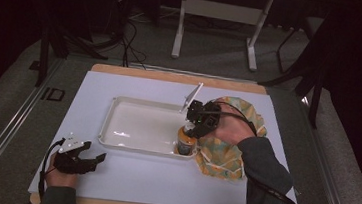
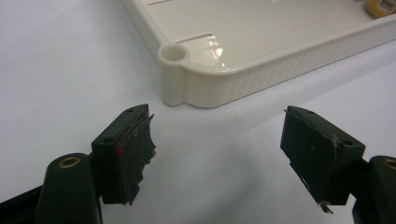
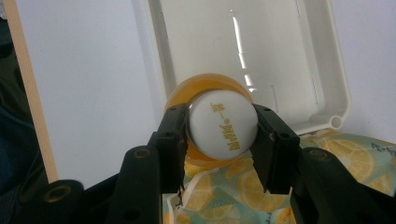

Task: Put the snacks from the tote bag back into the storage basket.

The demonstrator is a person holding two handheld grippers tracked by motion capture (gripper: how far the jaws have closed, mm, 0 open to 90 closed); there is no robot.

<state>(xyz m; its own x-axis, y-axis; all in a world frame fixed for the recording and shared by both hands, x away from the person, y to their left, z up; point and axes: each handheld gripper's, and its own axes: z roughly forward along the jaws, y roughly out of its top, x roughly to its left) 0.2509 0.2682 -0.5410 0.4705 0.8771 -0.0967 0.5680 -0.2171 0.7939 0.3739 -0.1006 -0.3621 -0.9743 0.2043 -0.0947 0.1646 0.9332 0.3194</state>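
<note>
While the right gripper point(image 3: 222, 142) clamped only the bottle's point(image 1: 185, 141) white cap point(image 3: 223, 129) at the tray's point(image 1: 118, 107) corner and the left gripper point(image 2: 219, 154) idled open, any tilt risked toppling it.

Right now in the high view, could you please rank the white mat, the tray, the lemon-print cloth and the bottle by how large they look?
1. White mat, largest by far.
2. Tray.
3. Lemon-print cloth, partly hidden by the right hand, so its rank under the tray is unsure.
4. Bottle, smallest.
</note>
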